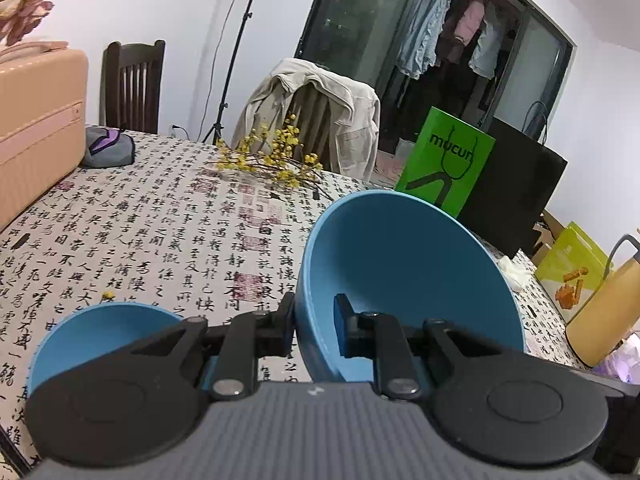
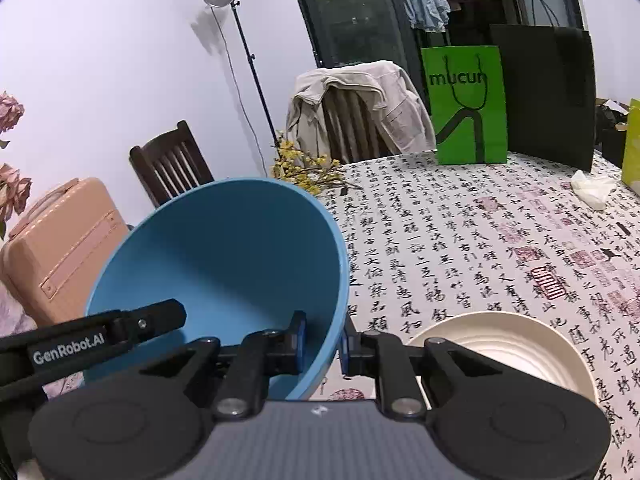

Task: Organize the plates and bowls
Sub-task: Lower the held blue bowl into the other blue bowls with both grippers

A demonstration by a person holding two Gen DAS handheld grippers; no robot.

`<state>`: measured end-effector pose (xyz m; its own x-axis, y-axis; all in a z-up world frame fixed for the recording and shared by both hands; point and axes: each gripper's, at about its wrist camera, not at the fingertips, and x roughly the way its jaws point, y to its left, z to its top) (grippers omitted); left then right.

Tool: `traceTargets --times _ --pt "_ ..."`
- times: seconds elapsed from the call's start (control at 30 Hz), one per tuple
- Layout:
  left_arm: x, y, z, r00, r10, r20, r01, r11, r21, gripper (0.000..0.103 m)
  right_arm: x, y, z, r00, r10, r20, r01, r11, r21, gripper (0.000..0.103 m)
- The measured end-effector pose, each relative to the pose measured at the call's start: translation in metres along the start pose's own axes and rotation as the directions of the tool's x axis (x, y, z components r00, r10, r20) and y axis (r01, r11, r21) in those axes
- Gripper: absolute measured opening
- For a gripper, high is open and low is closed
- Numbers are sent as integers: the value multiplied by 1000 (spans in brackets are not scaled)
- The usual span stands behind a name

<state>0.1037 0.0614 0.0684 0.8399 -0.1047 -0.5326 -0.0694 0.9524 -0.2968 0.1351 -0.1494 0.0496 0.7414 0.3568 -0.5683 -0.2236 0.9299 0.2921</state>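
Note:
A large blue bowl hangs tilted above the calligraphy-print tablecloth. My left gripper is shut on its left rim, one pad inside and one outside. In the right wrist view the same kind of large blue bowl fills the left side, and my right gripper is shut on its right rim. A black finger of the other gripper reaches in at that bowl's left side. A small blue bowl sits on the table at lower left. A cream ribbed plate lies on the table under my right gripper's right finger.
A peach suitcase stands at the table's left end. Yellow flower sprigs, a green paper bag and a black bag line the far edge. A yellow jug stands at the right. A jacket-draped chair is behind the table.

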Motion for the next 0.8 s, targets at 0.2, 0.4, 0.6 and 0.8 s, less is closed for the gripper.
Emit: traceTargets --times 0.2,0.4,0.6,0.8 --pt "-12 15 0 1000 22 21 -22 1000 -18 19 1 12 -2 999 40 -7 -40 999 -14 16" --pt "-24 27 -1 998 45 44 -44 999 -32 19 1 26 -5 997 75 -12 -76 997 -27 16" --pt "-33 39 -3 996 64 58 -61 997 -49 19 2 38 -8 994 103 -18 -104 994 -39 16" --pt "-36 51 -4 995 77 58 -73 995 -66 19 9 47 -9 991 126 -33 -127 991 -41 16"
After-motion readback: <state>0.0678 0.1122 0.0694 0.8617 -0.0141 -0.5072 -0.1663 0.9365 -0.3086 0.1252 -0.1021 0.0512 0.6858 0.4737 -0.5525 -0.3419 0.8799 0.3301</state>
